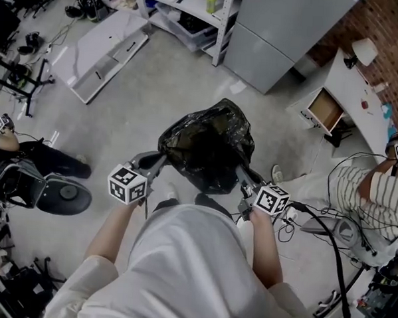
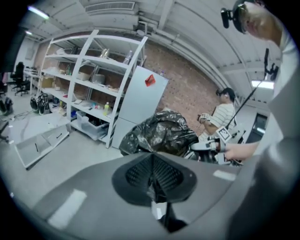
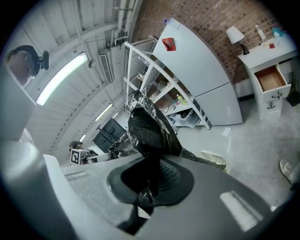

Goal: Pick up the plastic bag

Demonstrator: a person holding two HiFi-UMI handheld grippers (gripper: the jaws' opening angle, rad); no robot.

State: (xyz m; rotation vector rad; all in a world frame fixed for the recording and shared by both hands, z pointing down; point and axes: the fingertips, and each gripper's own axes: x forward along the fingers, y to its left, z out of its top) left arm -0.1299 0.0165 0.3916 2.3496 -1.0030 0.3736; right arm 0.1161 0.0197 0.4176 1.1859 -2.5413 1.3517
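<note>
A black plastic bag (image 1: 209,149) hangs off the floor in front of me, held up between both grippers. My left gripper (image 1: 160,158) is shut on the bag's left edge, and a thin strip of black film is pinched between its jaws (image 2: 157,187). My right gripper (image 1: 241,172) is shut on the bag's right edge. In the right gripper view the bag (image 3: 149,131) bulges up just beyond the jaws, with film caught between them (image 3: 149,185). The bag (image 2: 159,133) and the far right gripper (image 2: 211,146) show in the left gripper view.
White shelving (image 1: 187,8) and a grey cabinet (image 1: 279,33) stand at the far side. A white panel (image 1: 102,47) lies on the floor at left. A white desk with an open drawer (image 1: 325,108) is at right, beside a seated person in stripes (image 1: 370,190) and floor cables (image 1: 328,235).
</note>
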